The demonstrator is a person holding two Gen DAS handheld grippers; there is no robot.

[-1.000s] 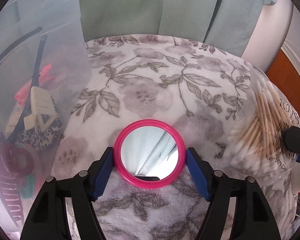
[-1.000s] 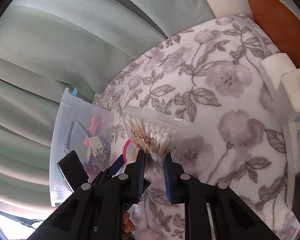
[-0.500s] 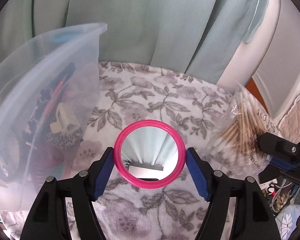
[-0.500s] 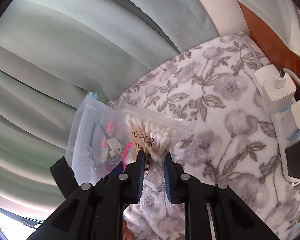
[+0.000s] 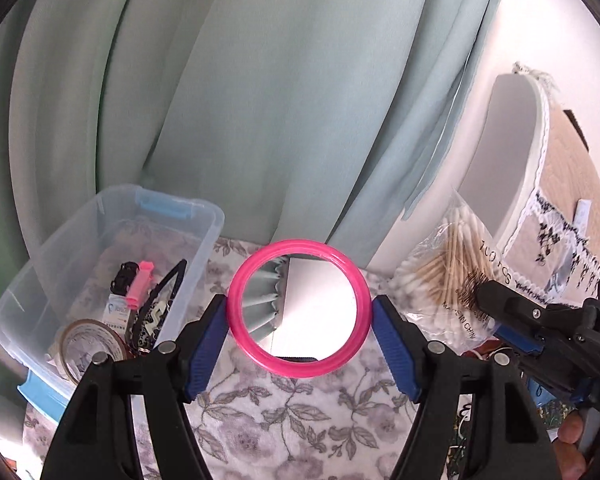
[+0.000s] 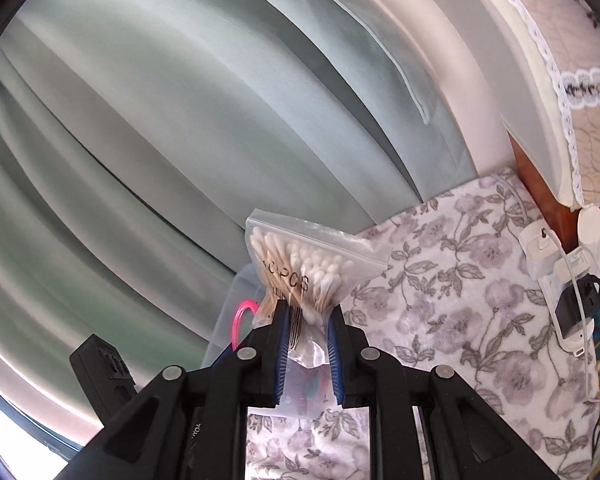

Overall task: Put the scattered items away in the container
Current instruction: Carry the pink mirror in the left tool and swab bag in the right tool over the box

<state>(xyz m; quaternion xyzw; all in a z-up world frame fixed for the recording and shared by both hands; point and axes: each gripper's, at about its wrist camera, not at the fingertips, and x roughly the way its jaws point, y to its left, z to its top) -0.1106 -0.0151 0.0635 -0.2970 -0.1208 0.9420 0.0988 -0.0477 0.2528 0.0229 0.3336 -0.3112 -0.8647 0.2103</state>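
While both grippers hang above the floral blanket (image 5: 300,420), each has 1 item clamped. The left gripper (image 5: 299,320) stands about half open, its 2 blue pads pressed on opposite edges of the pink-rimmed mirror (image 5: 298,308), which is held clear of the blanket with its glass facing the camera. The right gripper (image 6: 308,344) is nearly closed, pinching the lower part of the swab bag (image 6: 304,268); the bag's sealed top fans out above the pads. In the left view that bag (image 5: 448,280) sits just right of the mirror, near it but not touching.

The bin (image 5: 204,240) stands on the blanket to the left of the mirror and lower, its top open. Its near-right wall lies just beside the left gripper's left finger. Inside are a tape roll (image 5: 90,344), a pink clip (image 5: 140,284), a black headband (image 5: 168,284) and other small items, mostly piled toward the front; the back half of the floor shows bare.

Behind the bin hangs the green curtain (image 5: 260,100), close to its far rim. At the blanket's right edge lie chargers (image 6: 560,272) and cables, well apart from the bag. Bare blanket spreads between them and the grippers.
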